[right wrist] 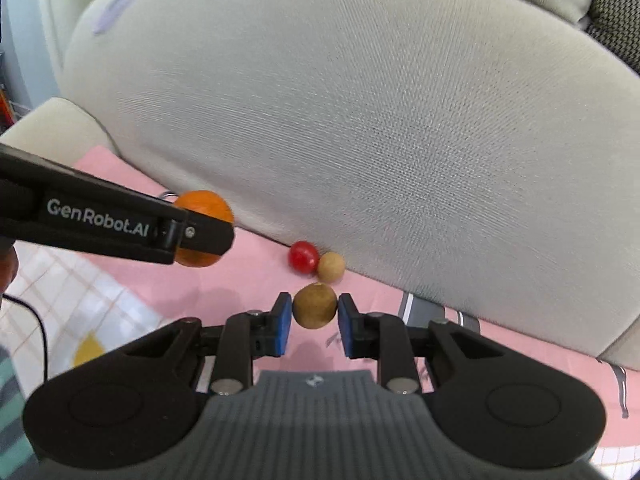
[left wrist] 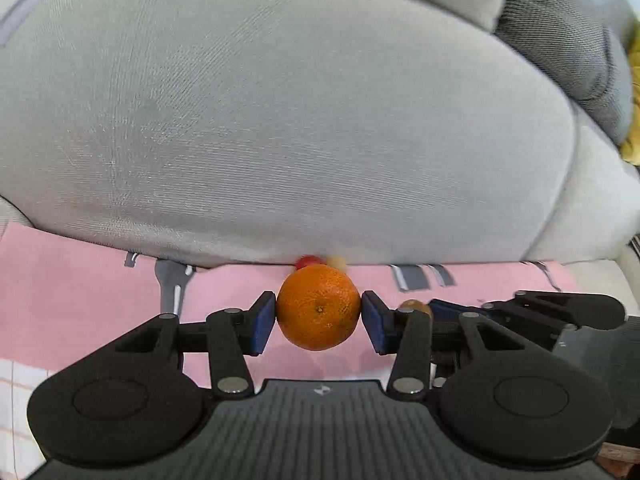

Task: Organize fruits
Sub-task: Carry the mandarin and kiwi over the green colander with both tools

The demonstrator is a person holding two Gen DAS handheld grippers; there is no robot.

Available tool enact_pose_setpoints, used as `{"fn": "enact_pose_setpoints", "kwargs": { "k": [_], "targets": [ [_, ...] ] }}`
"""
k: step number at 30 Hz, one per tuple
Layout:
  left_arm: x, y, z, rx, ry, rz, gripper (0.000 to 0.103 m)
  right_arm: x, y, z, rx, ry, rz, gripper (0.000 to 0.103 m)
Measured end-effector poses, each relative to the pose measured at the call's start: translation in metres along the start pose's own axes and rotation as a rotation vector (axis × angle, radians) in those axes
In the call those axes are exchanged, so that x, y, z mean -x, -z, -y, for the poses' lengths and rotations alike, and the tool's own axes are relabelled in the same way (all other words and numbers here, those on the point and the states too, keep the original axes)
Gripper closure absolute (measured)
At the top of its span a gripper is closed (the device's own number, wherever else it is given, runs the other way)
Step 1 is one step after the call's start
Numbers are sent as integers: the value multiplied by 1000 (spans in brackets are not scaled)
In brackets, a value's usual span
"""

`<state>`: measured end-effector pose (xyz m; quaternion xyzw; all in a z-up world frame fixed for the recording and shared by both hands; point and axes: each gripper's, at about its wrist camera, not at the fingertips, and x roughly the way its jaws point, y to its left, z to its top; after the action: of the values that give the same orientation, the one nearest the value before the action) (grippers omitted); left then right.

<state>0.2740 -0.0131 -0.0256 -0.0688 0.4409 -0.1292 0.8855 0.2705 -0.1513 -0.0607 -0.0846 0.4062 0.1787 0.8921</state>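
My left gripper (left wrist: 319, 316) is shut on an orange tangerine (left wrist: 319, 307) and holds it above the pink cloth (left wrist: 80, 280). It also shows from the side in the right wrist view (right wrist: 204, 234), with the tangerine (right wrist: 206, 205) between its fingers. My right gripper (right wrist: 314, 312) is shut on a small brown round fruit (right wrist: 315, 305) just above the cloth. A red cherry tomato (right wrist: 303, 256) and a pale tan round fruit (right wrist: 331, 266) lie side by side on the cloth against the cushion. In the left wrist view both are partly hidden behind the tangerine.
A large grey sofa cushion (right wrist: 360, 100) rises right behind the fruits. The pink cloth (right wrist: 248, 276) covers the seat, with a white checked cloth (right wrist: 80, 300) at the left. A dark knit cushion (left wrist: 568, 40) and something yellow (left wrist: 634, 92) sit at far right.
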Motion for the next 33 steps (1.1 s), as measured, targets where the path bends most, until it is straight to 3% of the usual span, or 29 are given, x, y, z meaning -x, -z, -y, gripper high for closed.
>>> {"fn": "enact_pose_setpoints", "kwargs": {
  "k": [10, 20, 33],
  "targets": [
    [58, 28, 55, -71, 33, 12, 50, 64, 34, -7, -47, -29, 39, 82],
    [69, 53, 112, -183, 86, 6, 50, 107, 80, 7, -100, 21, 48, 82],
    [50, 73, 165, -325, 145, -84, 50, 124, 122, 47, -216, 104, 38, 82]
  ]
}}
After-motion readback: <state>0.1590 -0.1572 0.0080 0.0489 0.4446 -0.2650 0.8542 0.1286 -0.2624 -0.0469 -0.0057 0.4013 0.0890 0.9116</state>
